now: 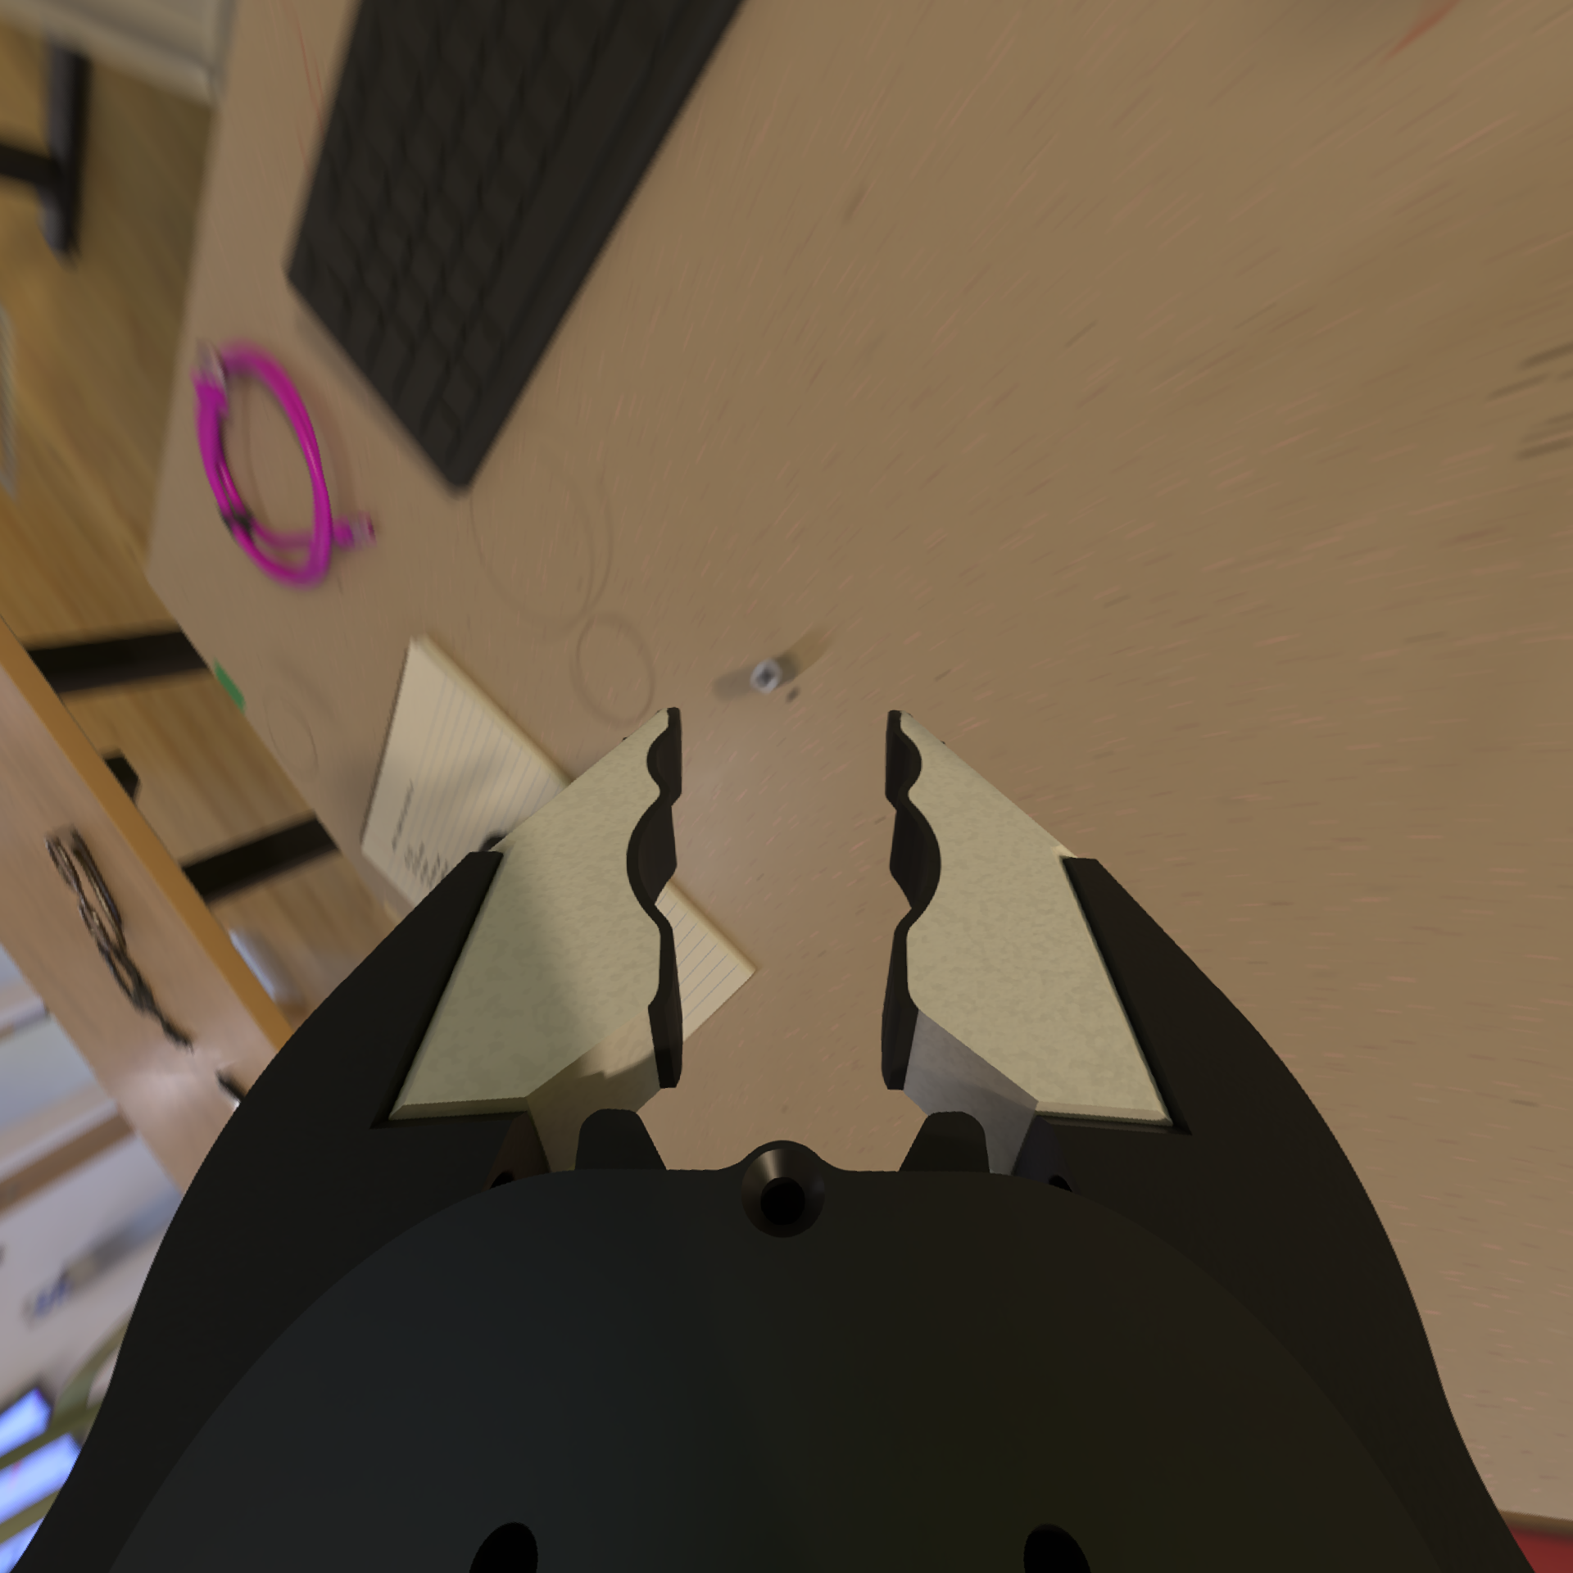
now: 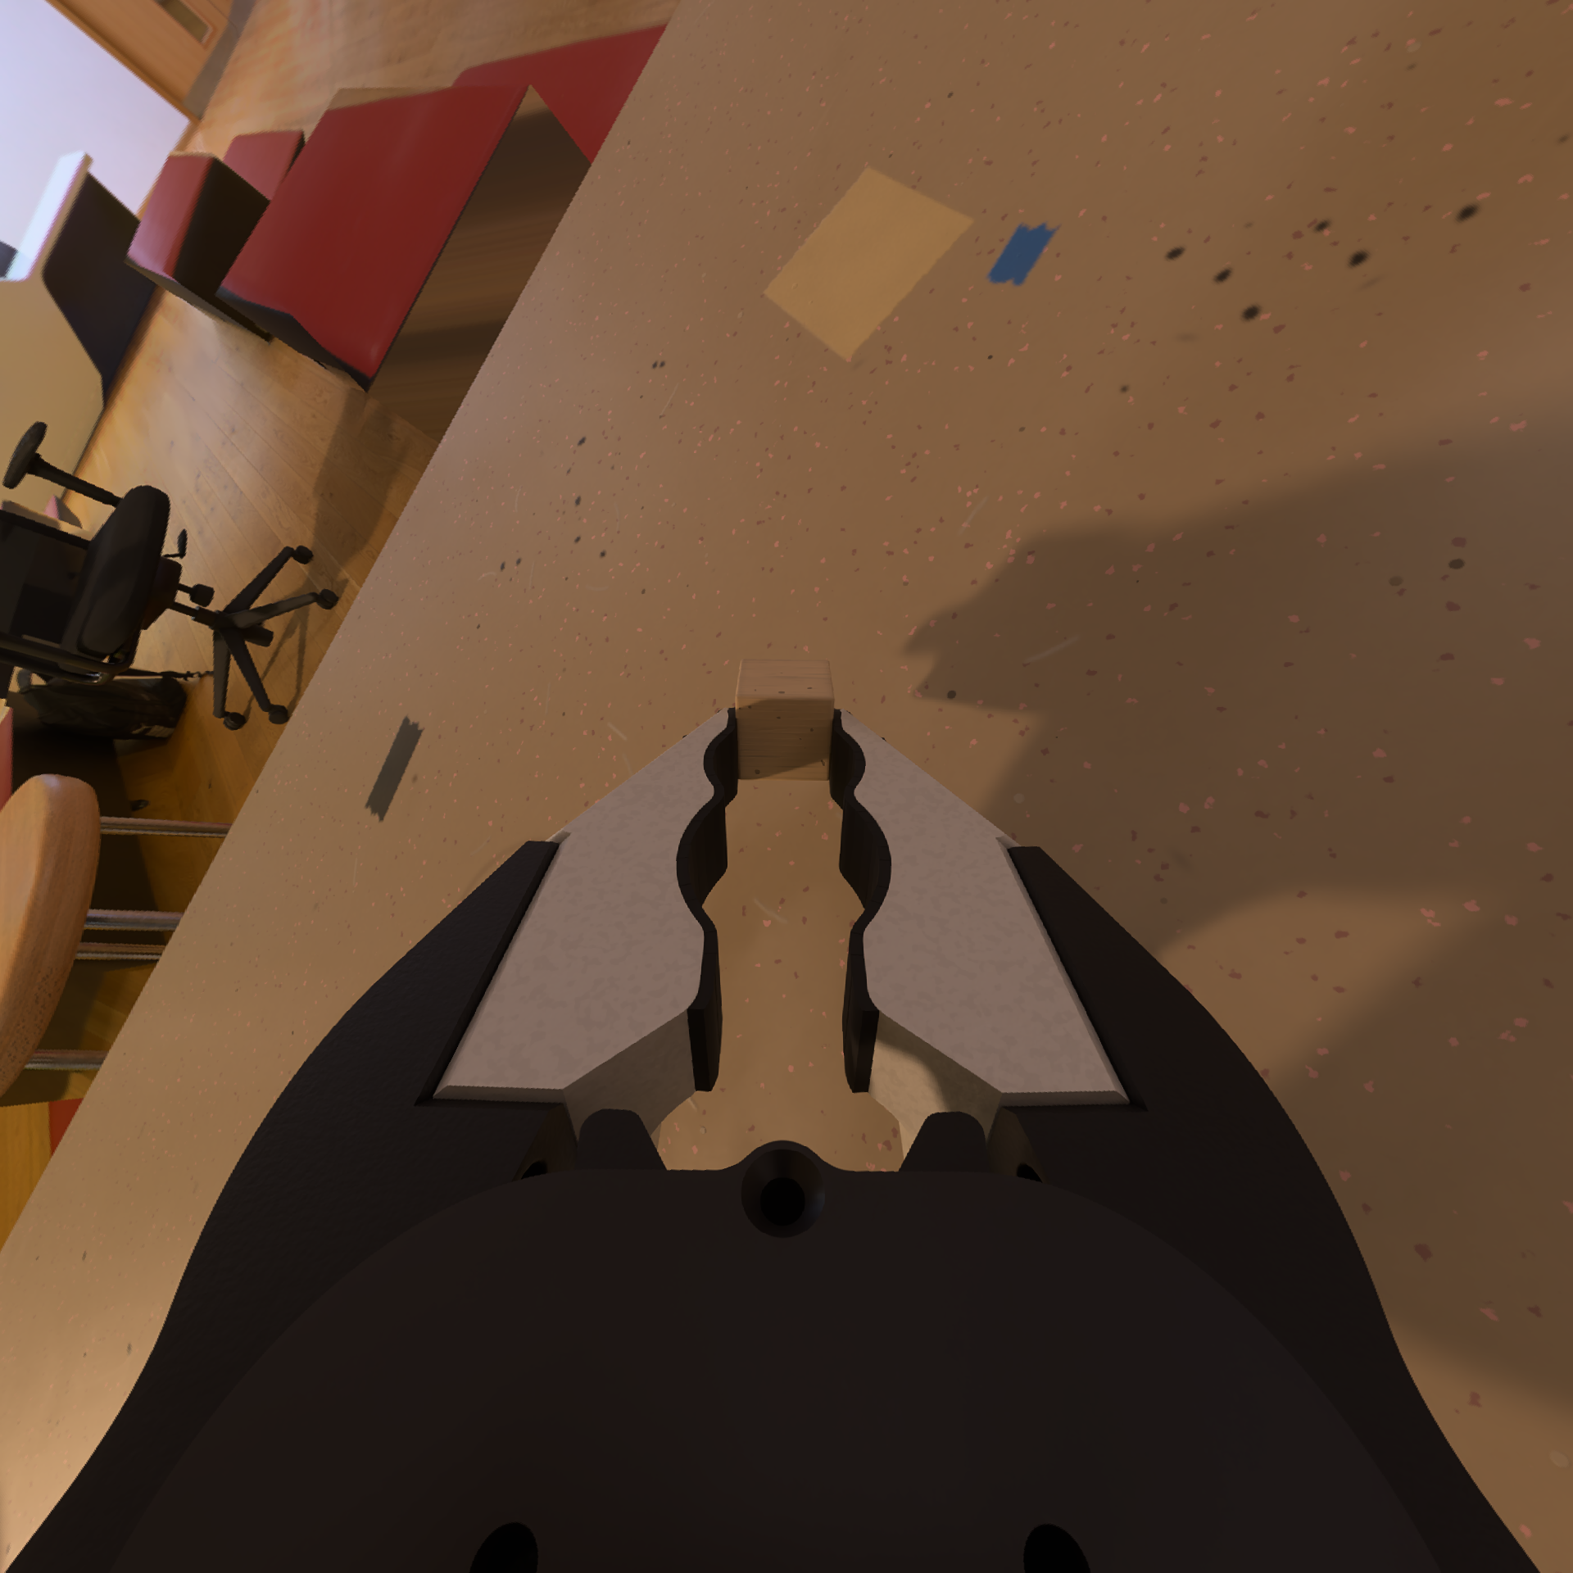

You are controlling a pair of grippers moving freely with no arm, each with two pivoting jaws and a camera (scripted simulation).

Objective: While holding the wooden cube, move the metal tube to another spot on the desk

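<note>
In the left wrist view my left gripper (image 1: 783, 723) is open and empty above the tan desk (image 1: 1106, 511). A small metal tube (image 1: 766, 677) lies on the desk just beyond the fingertips, seen end-on, slightly blurred. In the right wrist view my right gripper (image 2: 783, 723) is shut on a small wooden cube (image 2: 783, 719), pinched between the fingertips and held above the desk (image 2: 1106, 851).
In the left wrist view a black keyboard (image 1: 477, 213), a coiled magenta cable (image 1: 264, 464) and a lined notepad (image 1: 477, 792) lie to the left near the desk edge. In the right wrist view a yellow note (image 2: 868, 260) and blue tape (image 2: 1021, 254) lie ahead; the desk edge runs left, with an office chair (image 2: 128, 587) beyond.
</note>
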